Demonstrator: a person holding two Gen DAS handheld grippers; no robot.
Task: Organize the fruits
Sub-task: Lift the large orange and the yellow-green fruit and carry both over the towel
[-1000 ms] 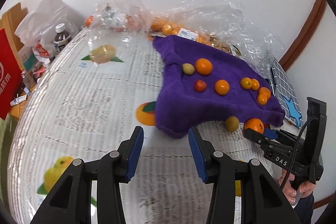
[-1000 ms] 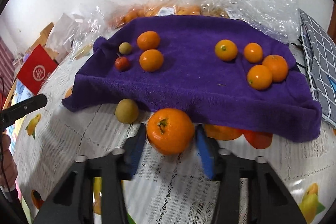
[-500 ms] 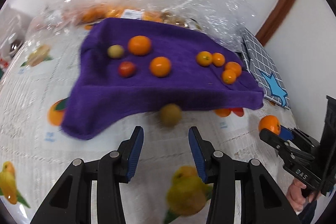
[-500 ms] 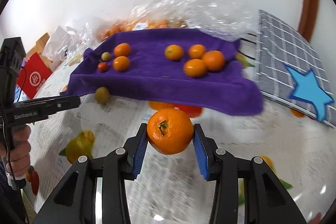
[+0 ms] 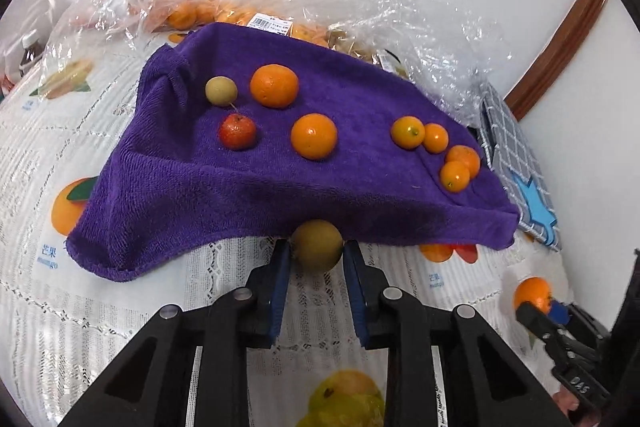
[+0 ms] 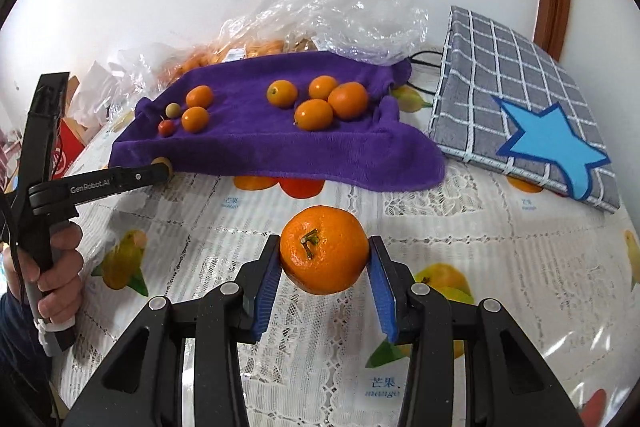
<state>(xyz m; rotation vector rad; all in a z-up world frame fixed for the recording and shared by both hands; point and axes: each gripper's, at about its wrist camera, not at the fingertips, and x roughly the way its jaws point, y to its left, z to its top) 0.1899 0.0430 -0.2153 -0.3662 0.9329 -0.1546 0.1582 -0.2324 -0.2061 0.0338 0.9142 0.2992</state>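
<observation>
The small tan-green fruit (image 5: 316, 245) sits on the tablecloth (image 5: 120, 311) at the near edge of the purple towel (image 5: 248, 187), and the left gripper (image 5: 314, 281) has just been closing; its blue pads now press the fruit's two sides. It looks light, round and firm-skinned, so it could roll or squirt out; a hold across its widest middle, as here, seems the safest.

To the right, the right gripper (image 6: 322, 285) is clamped narrowly on a mandarin (image 6: 324, 249), stem toward the camera, carried clear above the cloth. Its rind looks soft and a little slick, so I'd judge a gentle squeeze enough.

On the towel lie two groups: a pale fruit, a red one and two oranges to the left, four small oranges (image 5: 436, 149) to the right. Behind are crinkled plastic bags (image 5: 360, 7) with a barcode label too small to read.

The left tool's arm reads "GenRobot.AI". The tablecloth prints "mango" under Chinese characters. A grey checked bag (image 6: 520, 99) with a blue star lies far right.
</observation>
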